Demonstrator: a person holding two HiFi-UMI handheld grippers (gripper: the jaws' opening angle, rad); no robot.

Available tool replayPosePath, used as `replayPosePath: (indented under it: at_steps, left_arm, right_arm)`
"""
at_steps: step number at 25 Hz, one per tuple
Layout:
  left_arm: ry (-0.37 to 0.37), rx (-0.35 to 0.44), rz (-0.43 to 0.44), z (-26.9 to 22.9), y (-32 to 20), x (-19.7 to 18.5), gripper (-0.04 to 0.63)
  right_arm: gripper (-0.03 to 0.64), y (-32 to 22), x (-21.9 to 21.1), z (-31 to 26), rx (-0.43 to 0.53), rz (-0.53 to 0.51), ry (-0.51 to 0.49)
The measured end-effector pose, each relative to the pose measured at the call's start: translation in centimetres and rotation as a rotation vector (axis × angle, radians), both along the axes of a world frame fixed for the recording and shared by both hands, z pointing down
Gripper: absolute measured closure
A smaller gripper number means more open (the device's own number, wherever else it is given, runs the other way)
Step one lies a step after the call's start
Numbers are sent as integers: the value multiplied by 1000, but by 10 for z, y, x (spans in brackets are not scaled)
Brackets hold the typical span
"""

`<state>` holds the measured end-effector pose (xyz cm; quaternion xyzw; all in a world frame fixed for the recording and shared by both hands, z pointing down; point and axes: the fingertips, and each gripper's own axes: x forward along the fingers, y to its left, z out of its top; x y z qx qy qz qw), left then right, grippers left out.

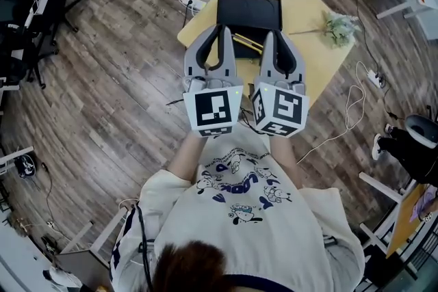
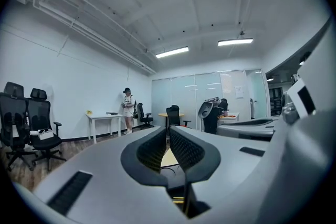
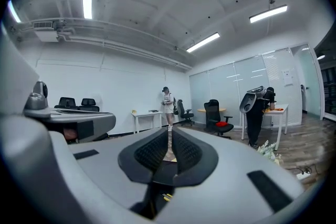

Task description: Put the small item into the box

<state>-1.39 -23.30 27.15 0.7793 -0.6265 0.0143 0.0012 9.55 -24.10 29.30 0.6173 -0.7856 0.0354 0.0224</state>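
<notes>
A black open box stands on the yellow table below me. Thin yellow sticks show at its near edge, in the gap between my two grippers. Both grippers are held side by side, level, high above the table and apart from the box. The left gripper has its dark ribbed pads together at the tips with nothing between them. The right gripper is the same, with its pads closed and empty. In both gripper views the jaws point across the room over the table.
A small bunch of pale flowers lies on the table's right side. A power strip and white cables lie on the wood floor beside the table. Office chairs stand at the left. People stand far off by the desks.
</notes>
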Motion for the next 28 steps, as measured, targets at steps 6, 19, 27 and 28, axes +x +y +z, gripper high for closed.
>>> replayPosePath:
  at_steps: [6,19,27,28]
  left_arm:
    - [-2,9,5,-4,6,1,561]
    - [-4,5,-14,2,5,-5,561]
    - [-9,5,-13,1,0,-8,561]
    - [-10,5,-13,0,-2,-8,561]
  right_arm:
    - [578,6,-1,-5,13,4,-6]
    - [578,4,-10,-2,16,-16,0]
    - [578,-1,-14,-3,16,-26,5]
    - [578,-3,-15,-4,16,-28,5]
